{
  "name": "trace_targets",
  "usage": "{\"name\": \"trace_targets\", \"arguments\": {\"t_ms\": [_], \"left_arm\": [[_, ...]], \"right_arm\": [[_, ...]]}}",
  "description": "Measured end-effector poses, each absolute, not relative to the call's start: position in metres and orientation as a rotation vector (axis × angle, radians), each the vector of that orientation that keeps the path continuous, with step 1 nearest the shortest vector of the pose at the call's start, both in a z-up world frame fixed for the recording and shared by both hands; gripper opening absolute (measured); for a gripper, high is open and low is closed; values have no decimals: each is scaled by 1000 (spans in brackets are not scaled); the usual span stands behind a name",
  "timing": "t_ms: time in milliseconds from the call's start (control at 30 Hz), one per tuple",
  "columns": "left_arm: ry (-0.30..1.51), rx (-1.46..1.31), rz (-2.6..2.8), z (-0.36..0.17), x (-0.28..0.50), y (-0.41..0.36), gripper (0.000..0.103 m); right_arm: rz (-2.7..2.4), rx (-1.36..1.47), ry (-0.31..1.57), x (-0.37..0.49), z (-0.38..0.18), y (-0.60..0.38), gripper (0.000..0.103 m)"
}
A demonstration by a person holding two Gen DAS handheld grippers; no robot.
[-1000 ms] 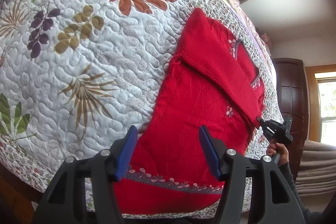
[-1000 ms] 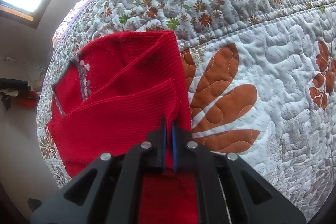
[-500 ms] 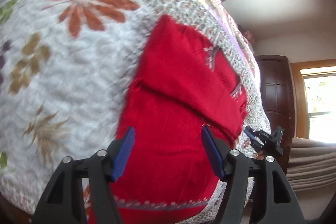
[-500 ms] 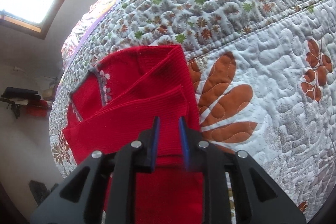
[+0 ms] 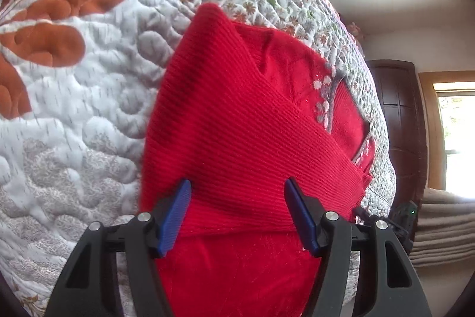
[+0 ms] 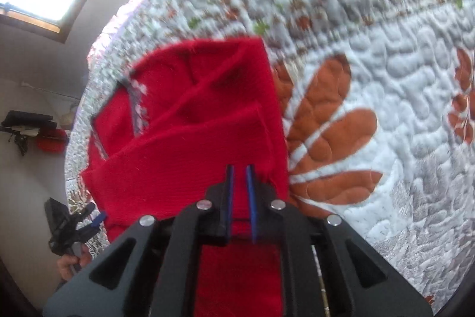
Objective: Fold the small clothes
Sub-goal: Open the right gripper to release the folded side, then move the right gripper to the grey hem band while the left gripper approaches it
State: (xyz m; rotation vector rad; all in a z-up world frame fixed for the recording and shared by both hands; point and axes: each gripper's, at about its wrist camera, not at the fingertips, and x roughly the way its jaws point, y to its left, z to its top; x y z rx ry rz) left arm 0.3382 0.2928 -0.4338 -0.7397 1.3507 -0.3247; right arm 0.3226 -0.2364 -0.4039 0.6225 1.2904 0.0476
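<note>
A small red knit sweater lies flat on the quilted bed, one sleeve folded slantwise across its chest. My left gripper hovers over its middle, open, blue pads wide apart with nothing between them. In the right wrist view the sweater fills the centre. My right gripper is over its right side, pads nearly together with a thin strip of red showing between them. Whether cloth is pinched I cannot tell. The right gripper also shows beside the bed's edge.
The floral quilt spreads to the left and behind the sweater; the bed edge runs just right of it. A dark wooden door and a bright window stand beyond. A hand holds the left gripper at the bed's edge.
My right gripper let go of the sleeve, opened, then narrowed again to a slim gap. The left gripper, still open, moved forward over the sweater toward its chest.
</note>
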Motion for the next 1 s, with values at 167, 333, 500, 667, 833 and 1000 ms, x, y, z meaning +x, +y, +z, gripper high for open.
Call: {"name": "trace_targets", "arguments": {"t_ms": [167,333,500,667,833,1000], "left_arm": [[1352,-750,-322,-432,330,303,66],[1335,-768,-309,-415,314,318,69],[1331,-803,-303,-393,243,346,75],[1462,-811,-286,-406,139,372,75],[1586,-816,-297,-423,47,380,75],[1624,-878,-296,-442,6,379,75]], "right_arm": [[31,606,1301,345,-414,-243,9],[4,626,1299,339,-413,-251,11],[59,635,1301,280,-382,-249,27],[79,616,1437,174,-385,-250,39],[71,591,1587,72,-405,-242,44],[101,655,1666,12,-426,-233,47]]}}
